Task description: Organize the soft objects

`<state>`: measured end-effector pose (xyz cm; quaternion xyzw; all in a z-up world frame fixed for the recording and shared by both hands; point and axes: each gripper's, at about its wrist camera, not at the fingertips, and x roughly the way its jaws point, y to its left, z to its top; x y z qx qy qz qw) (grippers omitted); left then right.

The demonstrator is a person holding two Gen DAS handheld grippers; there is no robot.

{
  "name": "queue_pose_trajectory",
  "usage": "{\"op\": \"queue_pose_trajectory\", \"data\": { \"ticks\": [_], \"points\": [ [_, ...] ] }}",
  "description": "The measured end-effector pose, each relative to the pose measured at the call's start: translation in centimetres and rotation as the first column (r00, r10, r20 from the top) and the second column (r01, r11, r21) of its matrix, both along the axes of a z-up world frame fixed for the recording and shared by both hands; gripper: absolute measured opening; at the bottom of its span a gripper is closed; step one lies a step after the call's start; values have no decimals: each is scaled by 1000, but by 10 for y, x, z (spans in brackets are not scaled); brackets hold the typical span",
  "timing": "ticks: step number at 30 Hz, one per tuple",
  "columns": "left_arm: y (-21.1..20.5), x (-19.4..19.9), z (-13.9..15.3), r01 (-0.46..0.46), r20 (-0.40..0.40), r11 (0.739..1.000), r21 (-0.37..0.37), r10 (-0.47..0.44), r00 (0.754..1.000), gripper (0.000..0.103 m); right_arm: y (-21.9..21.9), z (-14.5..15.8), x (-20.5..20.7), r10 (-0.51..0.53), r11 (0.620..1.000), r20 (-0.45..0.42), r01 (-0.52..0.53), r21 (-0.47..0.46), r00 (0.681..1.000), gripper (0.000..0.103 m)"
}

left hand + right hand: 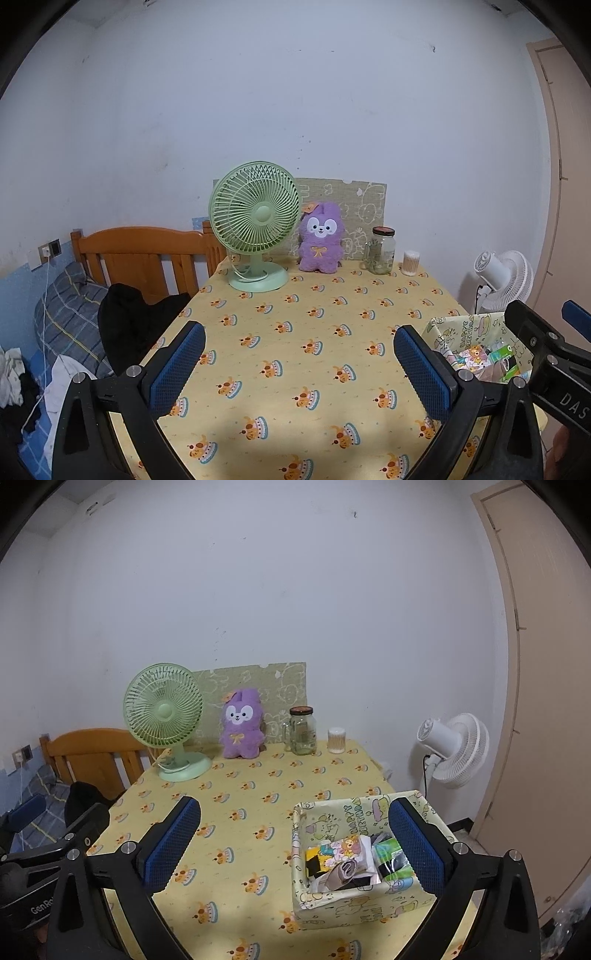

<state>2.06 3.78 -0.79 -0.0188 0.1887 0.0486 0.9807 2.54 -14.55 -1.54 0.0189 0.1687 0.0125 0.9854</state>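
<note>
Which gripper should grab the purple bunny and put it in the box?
Probably the right gripper: open, with the box beside it. The purple bunny sits equally far from both.

Printed matt cloth covers the surface (258,849); the plush (242,723) is fuzzy, the fan (164,720) smooth plastic, the jar (303,731) clear glass, the headboard (147,254) glossy wood — hand-held gripper pads (173,849) textured blue, set in matt black.

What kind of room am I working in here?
Most likely a small bedroom in a home. A wooden bed frame with a plaid pillow stands beside the table, which carries a green desk fan and a purple plush toy against a plain wall.
</note>
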Motion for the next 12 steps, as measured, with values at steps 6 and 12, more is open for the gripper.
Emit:
{"op": "queue_pose_trajectory", "data": {
  "ticks": [6,12],
  "points": [
    [2,1,-1,8,-6,1000,-5,-8,1000,103,2,0,1,3,1000,0,-3,-2,1000,103],
    [3,1,-1,10,-8,1000,-8,-10,1000,103,4,-2,5,2,1000,-11,-2,2,1000,103]
  ]
}}
